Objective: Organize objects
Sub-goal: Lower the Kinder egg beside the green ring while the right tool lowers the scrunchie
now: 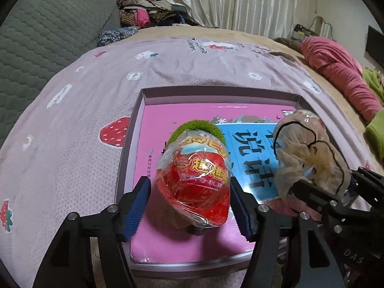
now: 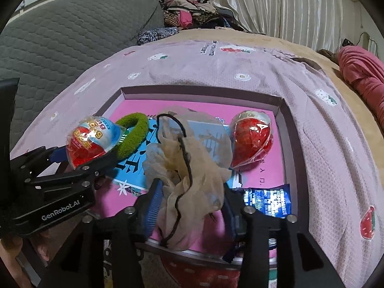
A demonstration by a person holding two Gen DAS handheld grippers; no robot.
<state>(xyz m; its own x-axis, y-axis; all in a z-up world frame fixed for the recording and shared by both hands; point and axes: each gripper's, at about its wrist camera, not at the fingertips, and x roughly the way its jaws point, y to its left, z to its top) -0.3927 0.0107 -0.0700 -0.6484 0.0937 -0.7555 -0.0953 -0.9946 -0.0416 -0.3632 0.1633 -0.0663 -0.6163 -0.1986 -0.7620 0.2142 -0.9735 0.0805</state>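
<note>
A bed (image 2: 312, 144) with a pink strawberry-print cover is the work surface, laundry piled behind at 12 o'clock. A shallow box (image 2: 285, 129), lined by a pink book, is being used as the catch-all.

The left gripper (image 1: 189, 201) has its fingers spread around a red wrapped toy egg (image 1: 194, 187), apparently let go so it rests in the box at 9 o'clock, against a green hair band (image 2: 134, 134). The right gripper (image 2: 192, 211) is loosened around a beige mesh pouch (image 2: 189, 168) at centre. A second egg (image 2: 252, 141) is seen at 2 o'clock, a blue packet (image 2: 268, 201) at 4.
</note>
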